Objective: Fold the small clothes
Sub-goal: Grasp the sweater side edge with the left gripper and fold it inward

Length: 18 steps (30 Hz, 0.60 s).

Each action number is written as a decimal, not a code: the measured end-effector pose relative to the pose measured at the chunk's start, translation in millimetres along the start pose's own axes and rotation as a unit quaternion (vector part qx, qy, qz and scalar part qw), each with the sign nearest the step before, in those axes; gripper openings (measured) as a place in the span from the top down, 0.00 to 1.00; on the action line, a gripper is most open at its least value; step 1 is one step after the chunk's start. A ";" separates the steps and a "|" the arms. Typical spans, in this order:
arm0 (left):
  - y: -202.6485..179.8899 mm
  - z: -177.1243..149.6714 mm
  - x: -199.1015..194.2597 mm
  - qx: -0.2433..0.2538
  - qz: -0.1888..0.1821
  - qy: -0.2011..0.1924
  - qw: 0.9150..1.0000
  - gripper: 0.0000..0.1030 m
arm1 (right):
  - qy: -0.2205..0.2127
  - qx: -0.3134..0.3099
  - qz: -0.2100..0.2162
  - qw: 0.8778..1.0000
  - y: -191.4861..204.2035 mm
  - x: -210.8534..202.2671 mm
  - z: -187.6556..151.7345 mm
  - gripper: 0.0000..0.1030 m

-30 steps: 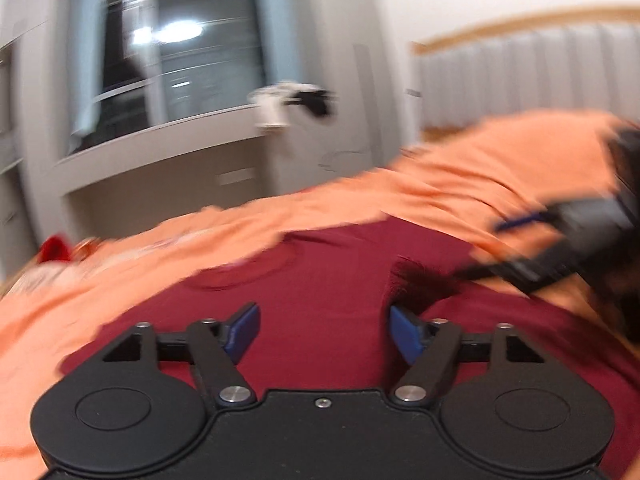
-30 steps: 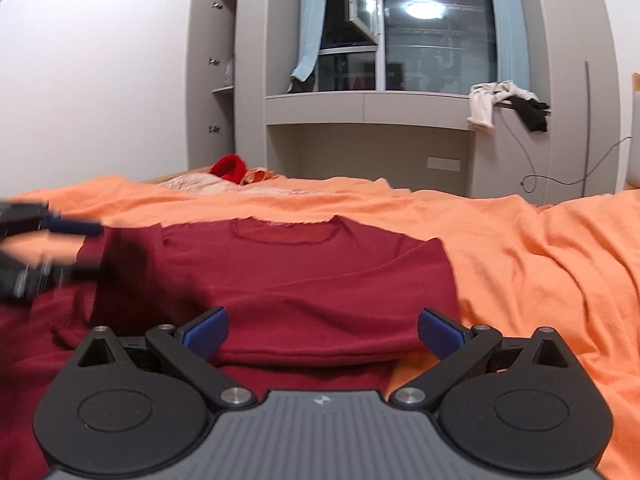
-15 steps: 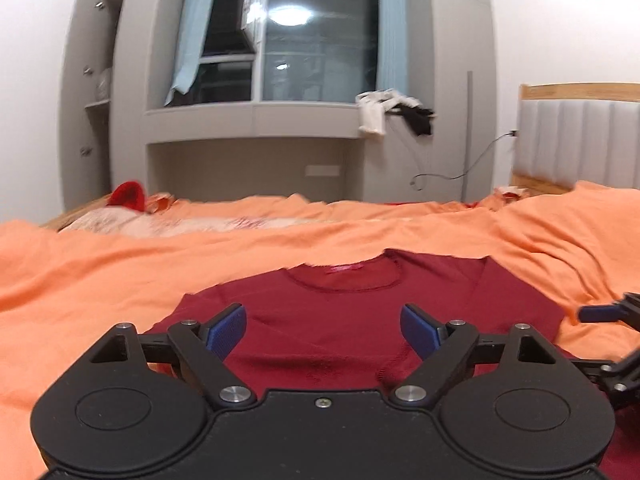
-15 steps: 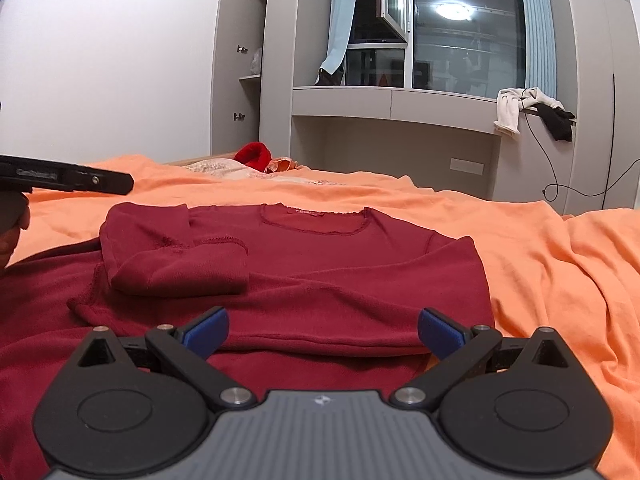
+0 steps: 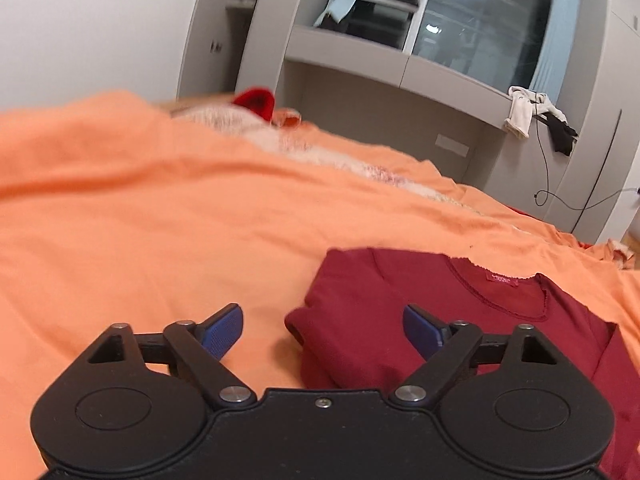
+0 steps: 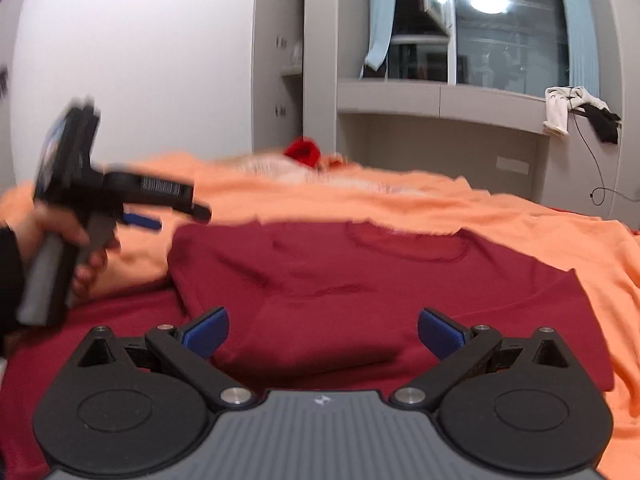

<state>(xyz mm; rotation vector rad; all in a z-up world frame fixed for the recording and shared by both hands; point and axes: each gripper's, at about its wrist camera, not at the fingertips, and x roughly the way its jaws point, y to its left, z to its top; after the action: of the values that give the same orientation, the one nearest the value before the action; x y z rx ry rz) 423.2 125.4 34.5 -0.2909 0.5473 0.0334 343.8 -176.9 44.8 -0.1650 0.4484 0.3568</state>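
Garment: one dark red long-sleeved top [image 6: 360, 280] of soft knit, with a rounded scalloped neckline and a small pink label inside the collar. It lies flat on the bed, one side folded in over the body.
Bed cover: one orange sheet [image 5: 160, 220], matte and gently rumpled, spread under the top and around it on every side.
Left gripper [image 5: 322, 326]: black plastic with two round hubs and two blue ribbed fingers [image 5: 222, 330]. The jaws stand wide and are closing slightly. The folded left edge of the top lies between them, but neither pad presses on it.
Left hand [image 6: 76, 248]: seen from the right wrist view, to the left of the top, wrapped around the gripper's grey handle, with a dark sleeve at the wrist. This part is blurred.
Right gripper [image 6: 323, 330]: same black build with two blue fingers, spread wide above the near part of the top, gripping nothing.
Beyond the top: one bright red cloth item [image 6: 304, 152] and a pale patterned fabric [image 5: 256, 128] at the far edge of the bed.
Far wall: grey built-in cabinets around one dark window [image 6: 508, 28] with pale blue curtains.
Ledge right of the window: one white cloth [image 6: 560, 110] and one black cloth [image 6: 604, 122] hang there, with a thin black cable trailing down.
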 end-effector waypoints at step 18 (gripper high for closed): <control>18.6 -9.6 6.0 -0.067 0.013 0.031 0.997 0.82 | -0.002 0.129 -0.144 0.981 -74.3 -69.8 -60.9 0.00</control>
<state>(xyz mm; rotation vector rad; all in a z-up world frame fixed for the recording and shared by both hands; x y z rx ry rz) 421.4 140.2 18.6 -0.4171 0.6119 0.0865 288.8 -280.8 27.8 0.0244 0.4553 0.0121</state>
